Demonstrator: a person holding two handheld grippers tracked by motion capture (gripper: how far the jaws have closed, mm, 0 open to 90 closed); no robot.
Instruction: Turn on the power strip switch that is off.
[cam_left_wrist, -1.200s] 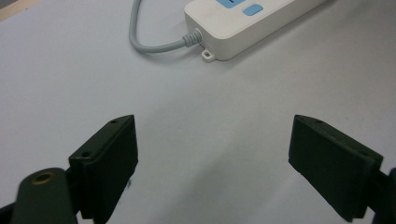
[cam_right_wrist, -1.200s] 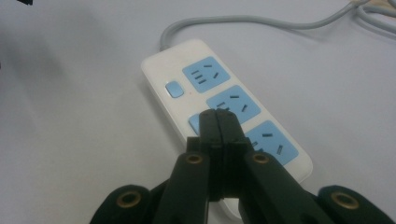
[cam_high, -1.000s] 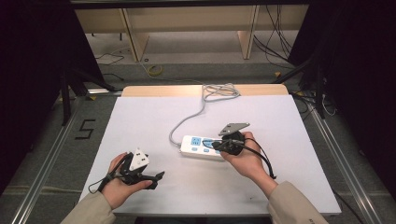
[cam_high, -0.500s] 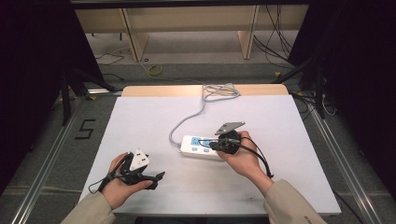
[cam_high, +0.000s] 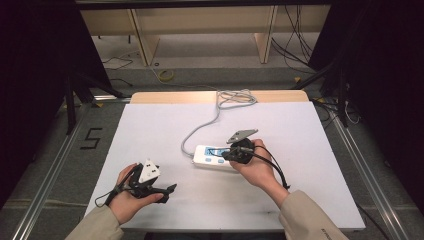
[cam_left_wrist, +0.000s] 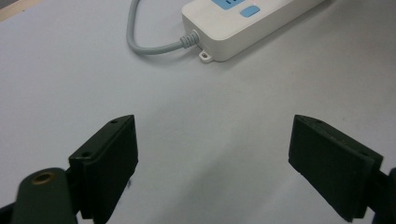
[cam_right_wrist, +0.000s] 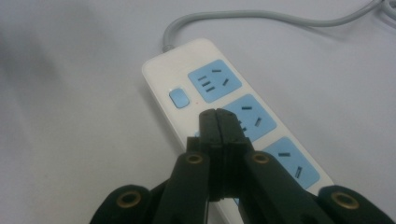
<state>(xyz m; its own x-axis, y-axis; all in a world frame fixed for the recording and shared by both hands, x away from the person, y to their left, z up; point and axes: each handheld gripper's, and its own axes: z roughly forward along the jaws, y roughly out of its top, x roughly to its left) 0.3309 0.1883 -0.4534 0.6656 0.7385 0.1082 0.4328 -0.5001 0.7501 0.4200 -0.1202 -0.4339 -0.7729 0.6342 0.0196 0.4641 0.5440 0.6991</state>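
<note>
My right tongs (cam_right_wrist: 217, 122), pressed closed and empty, have slid left along the strip (cam_high: 214, 157) mid-table, tips now over a switch; likely about to press. Left tongs (cam_left_wrist: 212, 170) idle, spread open.

On my worktop (cam_high: 150, 130): one power strip (cam_right_wrist: 196, 84) with three blue sockets, one grey cord (cam_high: 200, 131); I hold two hand-held grippers.
</note>
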